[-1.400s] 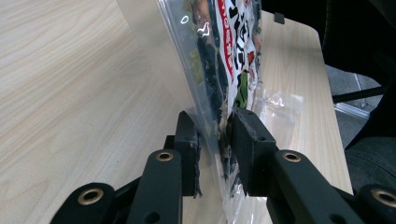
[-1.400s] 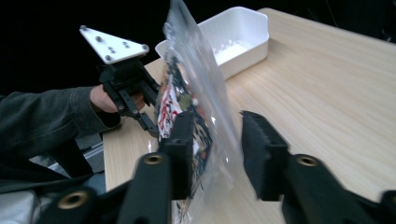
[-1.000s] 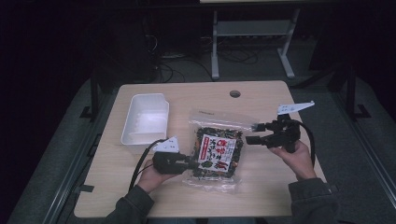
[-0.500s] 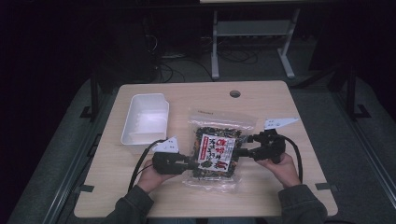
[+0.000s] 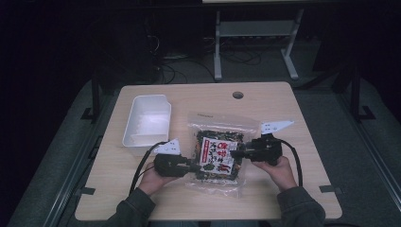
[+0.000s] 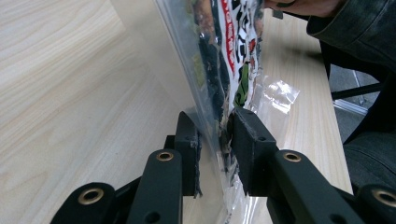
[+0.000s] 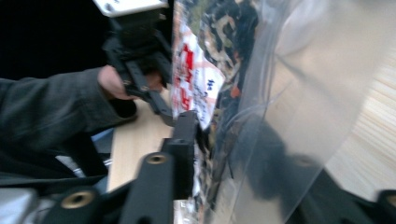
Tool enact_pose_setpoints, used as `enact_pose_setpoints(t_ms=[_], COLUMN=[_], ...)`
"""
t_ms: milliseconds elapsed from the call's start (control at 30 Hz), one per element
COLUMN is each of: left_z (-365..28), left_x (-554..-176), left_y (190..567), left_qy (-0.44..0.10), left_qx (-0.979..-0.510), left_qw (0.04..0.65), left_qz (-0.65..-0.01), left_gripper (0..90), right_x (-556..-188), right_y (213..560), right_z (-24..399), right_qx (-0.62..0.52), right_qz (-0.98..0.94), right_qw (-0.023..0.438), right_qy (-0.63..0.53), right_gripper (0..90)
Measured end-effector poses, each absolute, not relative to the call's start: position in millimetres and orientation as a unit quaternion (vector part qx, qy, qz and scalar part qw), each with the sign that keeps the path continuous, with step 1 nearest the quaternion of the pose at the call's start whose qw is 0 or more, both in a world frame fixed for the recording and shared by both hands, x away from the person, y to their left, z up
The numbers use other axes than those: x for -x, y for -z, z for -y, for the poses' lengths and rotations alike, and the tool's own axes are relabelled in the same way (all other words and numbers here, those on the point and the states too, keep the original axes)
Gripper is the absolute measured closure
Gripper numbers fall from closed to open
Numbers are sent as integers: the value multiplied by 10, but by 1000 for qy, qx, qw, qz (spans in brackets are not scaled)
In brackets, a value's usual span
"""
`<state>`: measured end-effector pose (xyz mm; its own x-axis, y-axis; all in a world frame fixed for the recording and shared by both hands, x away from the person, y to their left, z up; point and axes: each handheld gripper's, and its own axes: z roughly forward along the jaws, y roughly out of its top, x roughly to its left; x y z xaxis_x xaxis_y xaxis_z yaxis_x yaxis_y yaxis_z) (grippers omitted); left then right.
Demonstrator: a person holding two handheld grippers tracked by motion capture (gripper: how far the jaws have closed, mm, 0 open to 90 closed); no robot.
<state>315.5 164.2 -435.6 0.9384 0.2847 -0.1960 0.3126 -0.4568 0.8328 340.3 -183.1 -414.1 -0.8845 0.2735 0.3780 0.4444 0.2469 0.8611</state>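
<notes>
Clamping the clear seaweed snack bag (image 5: 218,152) from 9 o'clock, your left gripper (image 5: 193,166) pinches its edge at table (image 5: 198,94) centre. Your right gripper (image 5: 235,152) grips it from 3 o'clock; a white tray (image 5: 147,119) sits at 10 o'clock.

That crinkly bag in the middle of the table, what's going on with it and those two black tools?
A person seated at the table holds a hand-held gripper in each hand. The left gripper is pinched on one edge of the clear snack bag, and the right gripper has its jaws on either side of the opposite edge. An empty white tray sits off to the left, untouched.
</notes>
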Motion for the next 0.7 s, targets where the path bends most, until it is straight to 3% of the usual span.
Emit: enact_pose_setpoints(t_ms=[267, 400, 700], left_z=[-1651, -1669, -1843], left_x=[-3118, -3076, -2974], left_y=[4330, 4301, 4258], left_qy=[7, -28, -55], left_qx=[-855, -856, -855], left_qw=[488, 482, 473], left_qz=[-175, -186, -207], left_gripper=[651, 541, 449], right_x=[-3327, -3282, -3199], right_y=[4061, 3965, 3753], right_z=[1831, 1828, 1905], right_qx=[202, 205, 243], right_qz=[782, 791, 779], right_qw=[98, 92, 45], right_qy=[581, 569, 576], right_gripper=[748, 753, 754])
